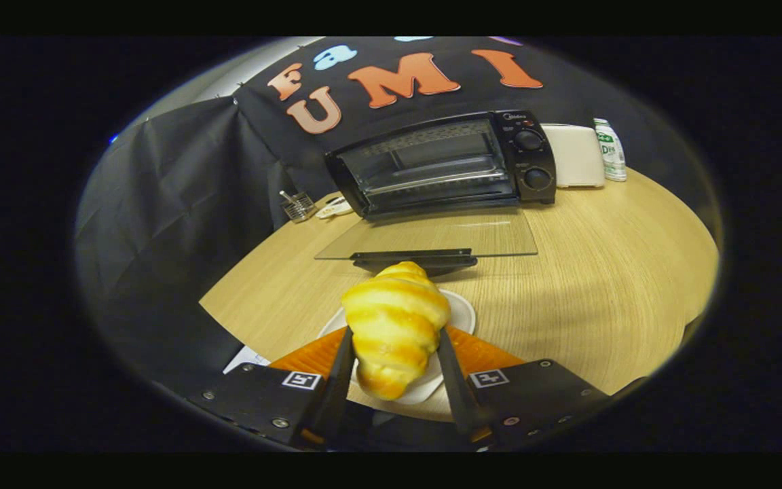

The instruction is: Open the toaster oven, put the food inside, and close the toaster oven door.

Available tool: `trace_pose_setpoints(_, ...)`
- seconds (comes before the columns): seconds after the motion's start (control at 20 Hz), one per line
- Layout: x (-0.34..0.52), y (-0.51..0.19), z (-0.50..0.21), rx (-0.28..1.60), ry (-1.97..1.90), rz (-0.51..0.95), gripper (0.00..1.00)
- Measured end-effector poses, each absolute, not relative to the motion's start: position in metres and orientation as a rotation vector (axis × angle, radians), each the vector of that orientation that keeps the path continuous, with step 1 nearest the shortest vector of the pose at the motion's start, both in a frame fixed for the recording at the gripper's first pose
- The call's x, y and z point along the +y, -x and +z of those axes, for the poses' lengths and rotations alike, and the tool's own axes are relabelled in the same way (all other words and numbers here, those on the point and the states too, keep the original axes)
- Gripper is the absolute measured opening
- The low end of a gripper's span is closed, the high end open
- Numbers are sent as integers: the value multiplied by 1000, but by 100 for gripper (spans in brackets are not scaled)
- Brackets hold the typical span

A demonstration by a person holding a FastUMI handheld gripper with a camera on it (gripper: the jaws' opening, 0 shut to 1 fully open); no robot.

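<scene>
Two fingers of the gripper (394, 337) pressed against either side of a croissant (394, 327), clamped on it. Croissant over a white plate (462, 314) on the wooden table (601, 272), possibly lifted clear, though contact underneath hard to judge. Beyond, a black toaster oven (442, 164) with its glass door (432, 239) folded down flat and open toward the fingers, handle just ahead of the croissant. Beside the oven, a white toaster (574, 155) and a small bottle (611, 149).
</scene>
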State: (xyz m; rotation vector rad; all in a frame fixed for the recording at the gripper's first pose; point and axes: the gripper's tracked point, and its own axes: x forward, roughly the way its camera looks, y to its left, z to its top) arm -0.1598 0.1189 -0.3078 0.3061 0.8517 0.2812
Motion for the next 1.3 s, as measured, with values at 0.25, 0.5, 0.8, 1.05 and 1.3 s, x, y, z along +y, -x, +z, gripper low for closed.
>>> trace_pose_setpoints(0.25, 127, 124, -286, 757, -443, 304, 64)
trace_pose_setpoints(0.5, 149, 78, -260, 657, -600, 357, 64)
trace_pose_setpoints(0.8, 156, 12, -263, 638, -647, 344, 64)
trace_pose_setpoints(1.05, 149, -31, -280, 664, -633, 276, 64)
trace_pose_setpoints(1.3, 159, -61, -275, 637, -618, 288, 64)
